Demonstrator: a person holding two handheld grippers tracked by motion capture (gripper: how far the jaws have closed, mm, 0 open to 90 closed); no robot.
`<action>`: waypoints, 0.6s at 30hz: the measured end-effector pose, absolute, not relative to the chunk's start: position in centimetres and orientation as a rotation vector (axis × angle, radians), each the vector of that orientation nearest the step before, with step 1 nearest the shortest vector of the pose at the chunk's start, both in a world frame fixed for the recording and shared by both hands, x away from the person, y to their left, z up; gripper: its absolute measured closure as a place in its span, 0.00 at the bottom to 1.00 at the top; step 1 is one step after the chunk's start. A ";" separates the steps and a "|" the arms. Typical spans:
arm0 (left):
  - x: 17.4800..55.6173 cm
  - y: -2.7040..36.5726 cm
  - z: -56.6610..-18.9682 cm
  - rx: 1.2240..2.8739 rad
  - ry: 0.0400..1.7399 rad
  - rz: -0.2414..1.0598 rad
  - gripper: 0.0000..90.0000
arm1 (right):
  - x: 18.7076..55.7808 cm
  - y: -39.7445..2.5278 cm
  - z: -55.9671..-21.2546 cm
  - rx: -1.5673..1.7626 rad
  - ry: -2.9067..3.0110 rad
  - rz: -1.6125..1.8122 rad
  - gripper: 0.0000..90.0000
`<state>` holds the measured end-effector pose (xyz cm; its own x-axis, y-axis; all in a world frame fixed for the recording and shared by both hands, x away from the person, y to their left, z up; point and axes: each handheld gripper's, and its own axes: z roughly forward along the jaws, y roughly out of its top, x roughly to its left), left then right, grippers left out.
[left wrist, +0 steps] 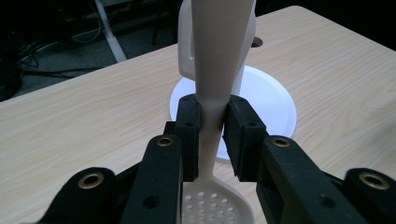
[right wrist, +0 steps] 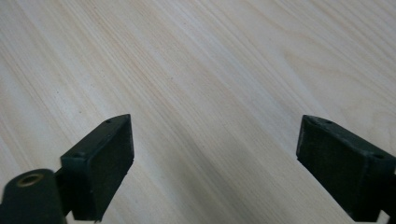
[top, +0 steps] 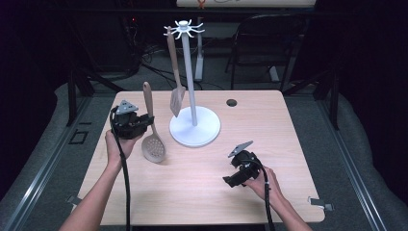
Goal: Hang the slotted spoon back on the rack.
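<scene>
A beige slotted spoon (top: 153, 139) stands nearly upright at the table's left, perforated bowl (left wrist: 215, 207) down. My left gripper (top: 144, 119) is shut on its handle (left wrist: 212, 116), the two jaws pressing it from both sides. A white utensil stand (top: 192, 86) with a round base (left wrist: 275, 100) rises mid-table, hooks at its top. A beige slotted turner (top: 176, 91) hangs from one hook. My right gripper (top: 230, 179) sits low at the front right, open, with bare wood between its pads (right wrist: 109, 163).
The light wooden table (top: 288, 144) has a small round hole (top: 232, 102) at its back edge. A dark chair (top: 269, 38) and cables stand beyond the table. Grey floor matting surrounds it on both sides.
</scene>
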<state>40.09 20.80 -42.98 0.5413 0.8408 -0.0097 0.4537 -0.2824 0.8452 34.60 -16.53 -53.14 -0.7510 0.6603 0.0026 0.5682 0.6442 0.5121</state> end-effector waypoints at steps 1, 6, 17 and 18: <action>40.1 20.8 -42.9 1.920 1.052 0.567 0.84 | 34.6 -16.6 -53.1 1.012 2.674 0.740 0.09; 40.4 20.4 -42.6 1.922 1.045 0.573 0.84 | 34.6 -16.9 -53.1 1.032 2.650 0.756 0.05; 40.8 19.5 -41.4 1.916 1.019 0.590 0.84 | 34.6 -16.9 -53.0 1.033 2.649 0.745 0.07; 40.9 19.4 -41.3 1.915 1.015 0.592 0.84 | 34.7 -16.9 -53.0 1.034 2.650 0.745 0.07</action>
<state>40.89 19.44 -41.33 0.5555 0.8314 0.0132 0.4203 -0.2944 0.8583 34.65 -16.92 -53.04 -0.7351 0.6780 -0.0038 0.5767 0.6281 0.5224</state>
